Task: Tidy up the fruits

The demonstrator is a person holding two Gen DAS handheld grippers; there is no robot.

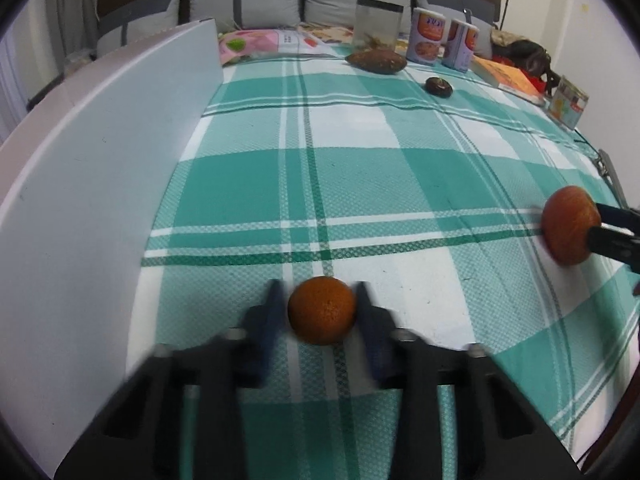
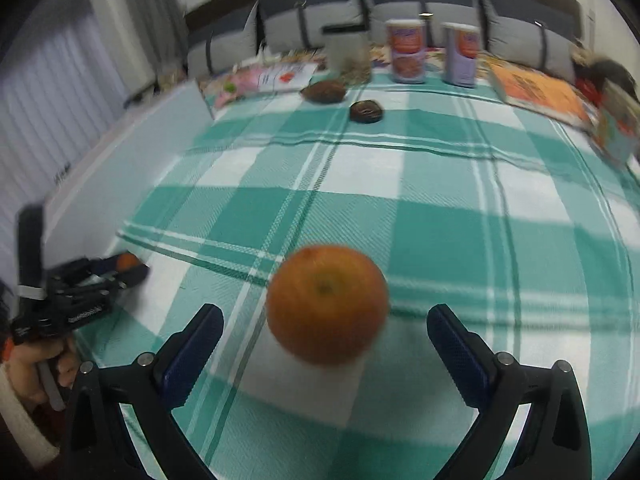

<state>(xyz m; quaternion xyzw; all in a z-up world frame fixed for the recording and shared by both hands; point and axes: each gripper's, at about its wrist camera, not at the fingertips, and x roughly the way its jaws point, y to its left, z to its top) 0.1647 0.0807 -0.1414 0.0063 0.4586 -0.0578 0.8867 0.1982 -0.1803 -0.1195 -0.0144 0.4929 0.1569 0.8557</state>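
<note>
In the left wrist view a small orange [image 1: 322, 310] lies on the green checked cloth [image 1: 360, 184] between the fingers of my left gripper [image 1: 320, 304]. The fingers stand close on both sides of it with small gaps, so the gripper is open. In the right wrist view a bigger orange-red fruit [image 2: 327, 304] lies between the wide-open fingers of my right gripper [image 2: 324, 320], untouched. That fruit [image 1: 570, 230] also shows at the right of the left wrist view. The left gripper [image 2: 120, 270] with its orange [image 2: 127, 261] shows at the left.
A white box wall [image 1: 104, 152] runs along the left. At the far end lie a brown tuber [image 1: 376, 62], a dark round fruit [image 1: 439, 87], two cans [image 1: 426, 36], a clear container [image 1: 378, 26], books [image 1: 508, 76] and cushions.
</note>
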